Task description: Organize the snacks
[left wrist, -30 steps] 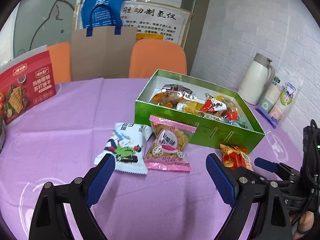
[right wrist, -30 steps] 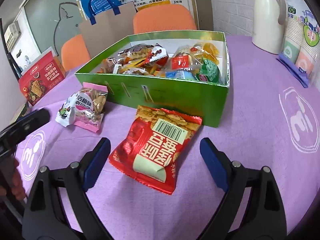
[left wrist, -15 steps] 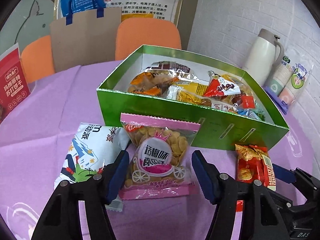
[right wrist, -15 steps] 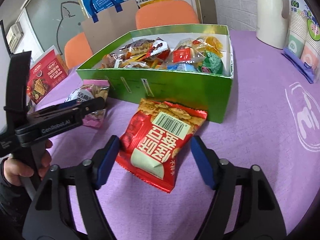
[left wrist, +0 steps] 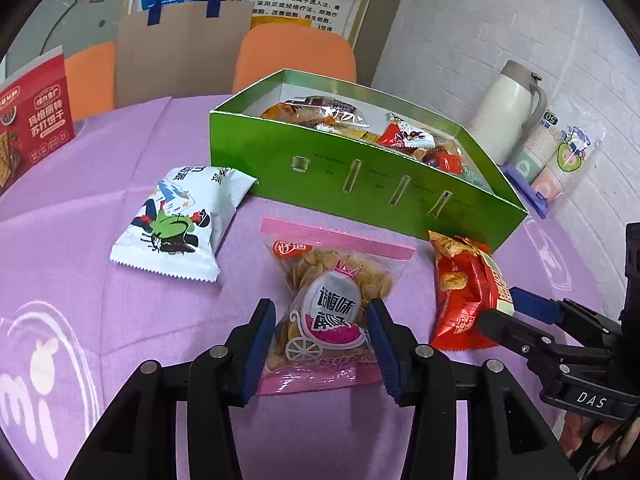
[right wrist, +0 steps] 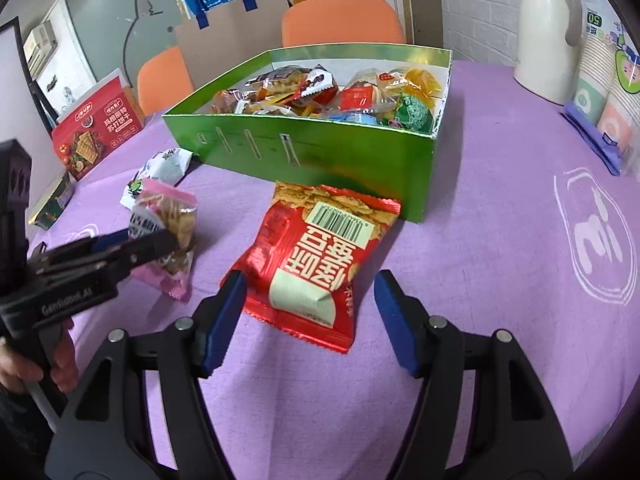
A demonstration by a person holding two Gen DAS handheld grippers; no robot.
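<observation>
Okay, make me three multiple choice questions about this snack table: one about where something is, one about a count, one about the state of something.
1. Where does the white packet lie?
A. Inside the green box
B. On the purple cloth, left of the pink-edged bag
C. On an orange chair

2. How many snack packets lie on the cloth outside the green box?
A. One
B. Three
C. Five

3. How do the left gripper's jaws stand?
A. Closed on nothing
C. Gripping the jug
B. Either side of the pink-edged bag

Answers:
1 B: it rests on the cloth beside the box's left end.
2 B: the white packet, the pink-edged bag and the red packet.
3 B: a blue pad sits against each side of the bag; the squeeze itself cannot be confirmed.
</observation>
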